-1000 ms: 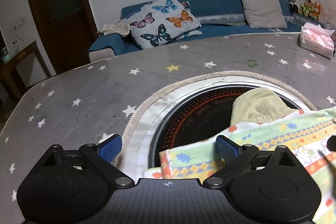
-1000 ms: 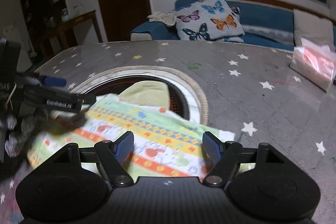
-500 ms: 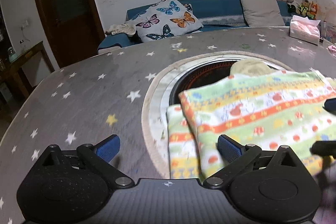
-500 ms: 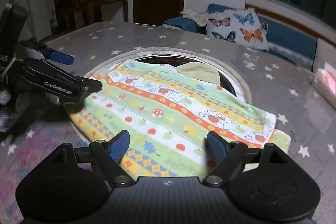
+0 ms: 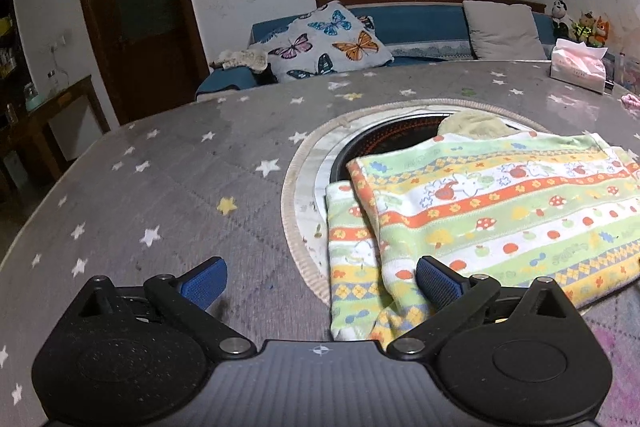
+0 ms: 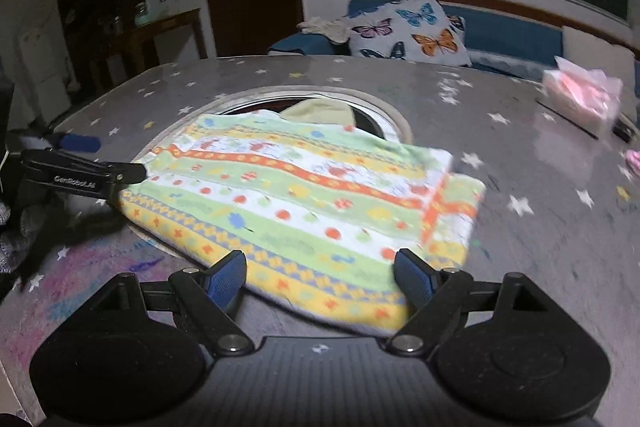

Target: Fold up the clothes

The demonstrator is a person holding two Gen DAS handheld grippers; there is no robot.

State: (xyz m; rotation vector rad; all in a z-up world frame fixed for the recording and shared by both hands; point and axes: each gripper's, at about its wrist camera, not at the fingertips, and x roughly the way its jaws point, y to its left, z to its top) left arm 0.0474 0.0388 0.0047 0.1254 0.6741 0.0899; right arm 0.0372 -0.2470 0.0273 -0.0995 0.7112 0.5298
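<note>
lying folded on the table, both tongs open

the cloth [image 5: 492, 211] is a striped, patterned piece in green, orange, yellow and white, folded over on itself so an upper layer covers most of a lower one. in the left wrist view the lower layer sticks out along the left edge. the cloth lies flat on the table [image 5: 168, 187], partly over a round recess [image 5: 384, 143] ringed by a pale woven border. a beige cloth [image 5: 472, 125] sits in the recess, just beyond the far edge of the striped one, touching or nearly so.

the left tongs [image 5: 320, 277] are spread wide with nothing between the blue pads; the right pad [image 5: 434, 281] sits over the near left corner of the cloth, and whether it touches cannot be told. the other pad is over bare table. seen from the right wrist view, the left tongs [image 6: 92, 163] sit at the cloth's left edge.

the right tongs [image 6: 320, 277] are also spread wide, holding nothing, with both pads over the near edge of the cloth [image 6: 304, 203]; contact cannot be told.

the table has a grey cover dotted with white and yellow stars. a tissue pack [image 5: 578, 69] stands near its far right side, well apart from the cloth. behind the table is a blue sofa [image 5: 416, 23] with a butterfly pillow [image 5: 332, 45] and a plain pillow [image 5: 502, 29], and a dark door [image 5: 136, 11] to the left.
</note>
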